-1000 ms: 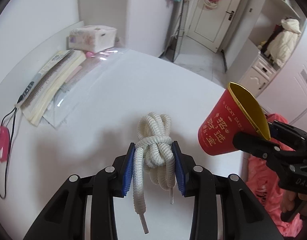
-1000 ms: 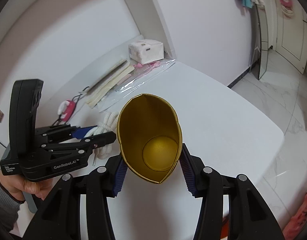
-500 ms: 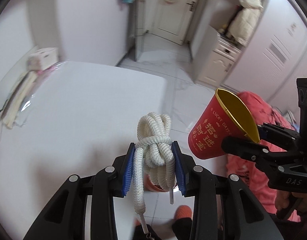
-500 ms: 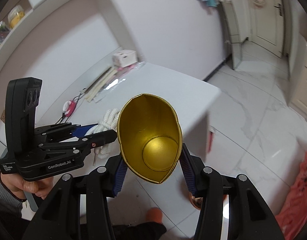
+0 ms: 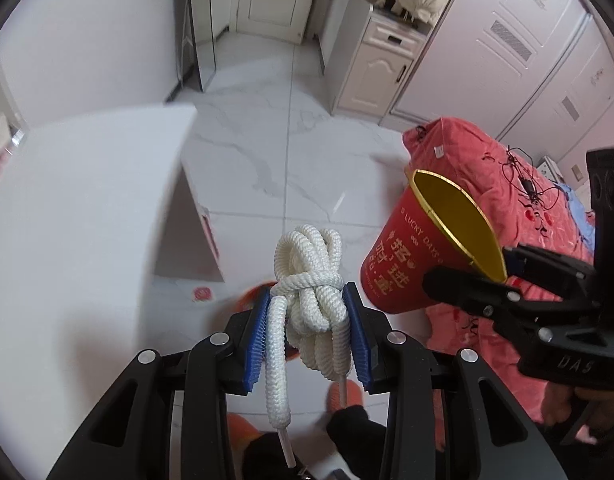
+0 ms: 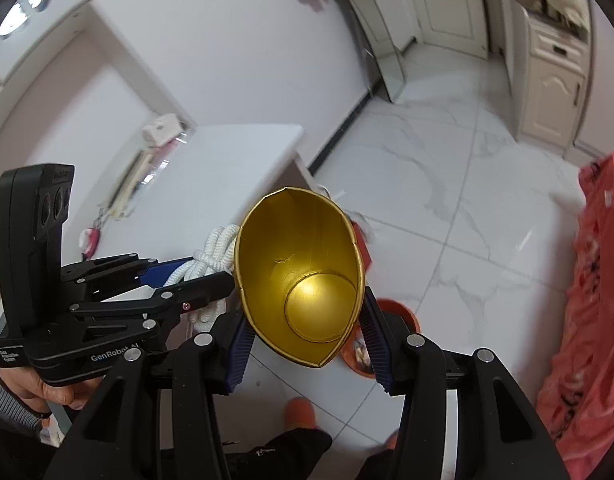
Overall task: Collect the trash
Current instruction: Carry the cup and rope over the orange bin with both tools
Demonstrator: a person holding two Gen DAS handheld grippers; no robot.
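trash here is two items, both already held and carried clear of the white table. a knotted bundle of white rope sits clamped between the blue pads of the left gripper, jaws narrow and pressing its knot from both sides, with one loose end hanging toward six o'clock. a red paper cup with a gold lining is pinched by the right gripper, jaws part-way closed on its lower wall, and the mouth is squashed into a pointed oval. in the left wrist view the cup is at three o'clock of the rope. an orange-red bin stands on the pale tiled floor, partly hidden behind the cup, at about four o'clock of it in the right wrist view. the rope looks light, soft and grippy; the knot is the firm place to hold, since loose coils would likely slip. the cup looks light, thin and easily crushed, so a grip low near its stiffer base seems best. a red bedcover lies at three o'clock.
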